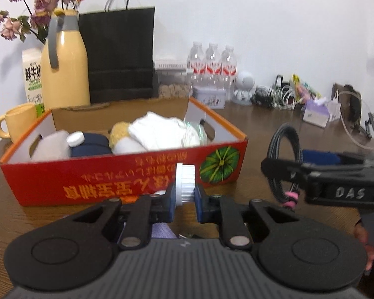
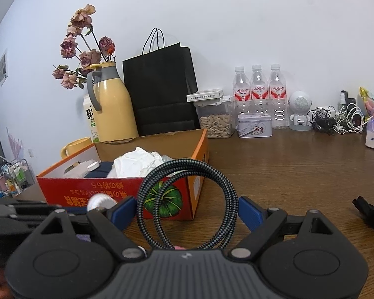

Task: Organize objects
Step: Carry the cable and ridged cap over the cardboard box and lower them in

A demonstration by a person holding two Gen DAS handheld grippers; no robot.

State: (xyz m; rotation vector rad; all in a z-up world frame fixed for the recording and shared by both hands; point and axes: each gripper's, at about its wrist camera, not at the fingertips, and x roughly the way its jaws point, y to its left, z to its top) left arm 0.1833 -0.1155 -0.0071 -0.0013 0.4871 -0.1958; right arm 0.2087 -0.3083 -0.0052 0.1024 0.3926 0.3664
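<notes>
Left tool [image 1: 184, 199] grips small white ribbed-cap bottle [image 1: 185, 182] before red cardboard box [image 1: 127, 174]; right tool [image 2: 187, 211] holds braided black cable coil [image 2: 187, 199] at 3 o'clock; lift clear of rim, release inside.

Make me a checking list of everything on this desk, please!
Surface: brown wooden table, bare in front of the grippers.
Job's things: red cardboard box holds a white cloth, a navy bundle and a white-capped bottle.
Clutter: yellow jug with dried roses, yellow mug, milk carton, black paper bag, three water bottles, seed jar, tin, small white robot figure.
Grippers: left gripper jaws shut on a small white ribbed cap; right gripper holds a coiled braided cable.
Cables: tangled chargers by the wall.
Surroundings: plain white wall.
</notes>
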